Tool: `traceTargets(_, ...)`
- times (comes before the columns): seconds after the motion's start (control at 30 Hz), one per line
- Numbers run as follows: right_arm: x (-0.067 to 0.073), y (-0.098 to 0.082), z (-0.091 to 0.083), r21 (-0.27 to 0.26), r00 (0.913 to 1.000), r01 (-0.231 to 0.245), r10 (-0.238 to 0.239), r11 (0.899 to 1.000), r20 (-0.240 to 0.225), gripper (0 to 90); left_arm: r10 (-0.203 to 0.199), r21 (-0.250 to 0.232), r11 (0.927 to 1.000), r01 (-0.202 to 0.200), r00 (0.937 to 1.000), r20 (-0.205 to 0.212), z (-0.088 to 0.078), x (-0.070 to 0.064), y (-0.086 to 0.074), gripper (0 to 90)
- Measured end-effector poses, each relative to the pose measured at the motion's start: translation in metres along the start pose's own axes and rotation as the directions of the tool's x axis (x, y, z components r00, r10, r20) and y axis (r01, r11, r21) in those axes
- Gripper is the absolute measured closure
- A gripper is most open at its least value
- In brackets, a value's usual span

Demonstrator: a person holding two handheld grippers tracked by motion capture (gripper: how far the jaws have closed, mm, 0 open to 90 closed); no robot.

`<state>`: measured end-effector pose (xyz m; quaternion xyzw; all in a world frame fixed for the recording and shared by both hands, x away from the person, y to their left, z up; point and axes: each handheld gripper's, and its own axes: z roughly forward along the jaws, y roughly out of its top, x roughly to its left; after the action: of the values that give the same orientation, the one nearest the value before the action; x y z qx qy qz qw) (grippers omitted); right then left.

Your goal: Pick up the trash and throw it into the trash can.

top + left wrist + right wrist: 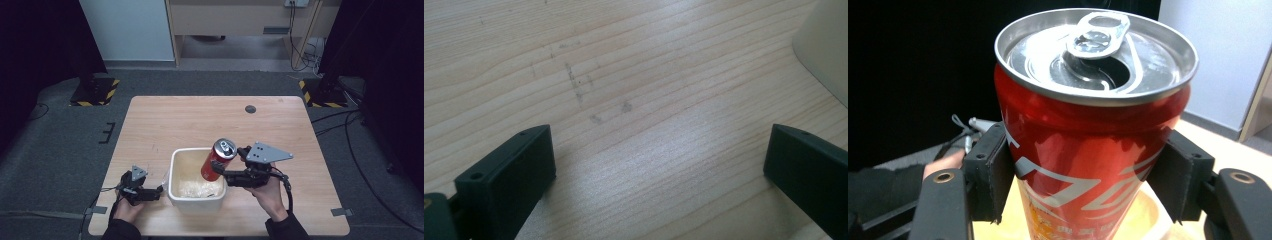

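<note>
Can, red and already opened, hangs tilted over the tub, clamped mid-body by the right gripper, probably for dropping in, while the left gripper rests wide open and empty just beside the tub.

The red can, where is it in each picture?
High view: red can near the middle, tilted over the white tub, held by the right tool.
Left gripper view: not in it.
Right gripper view: red can in the middle.
Shared landmark: the white tub.
</note>
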<state>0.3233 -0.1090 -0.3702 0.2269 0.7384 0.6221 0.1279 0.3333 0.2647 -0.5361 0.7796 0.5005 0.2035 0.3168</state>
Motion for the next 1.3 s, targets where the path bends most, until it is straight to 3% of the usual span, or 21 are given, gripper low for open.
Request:
traceTargets(0.4, 0.004, -0.026, 0.032, 0.131, 0.9998, 0.019, -0.019, 0.991, -0.003, 33.3, 0.000, 0.000, 1.0000, 0.000, 1.0000, 0.000, 0.000, 0.000, 0.000, 0.0)
traceTargets(0.8, 0.004, -0.038, 0.044, 0.205, 0.9987, 0.046, -0.050, 0.978, 0.013, 31.1, 0.000, 0.000, 1.0000, 0.000, 1.0000, 0.000, 0.000, 0.000, 0.000, 0.0)
traceTargets(1.3, 0.001, -0.034, 0.039, 0.177, 0.9992, 0.032, -0.036, 0.984, 0.019, 27.7, -0.001, -0.001, 1.0000, 0.001, 1.0000, 0.000, 0.000, 0.000, 0.000, 0.0)
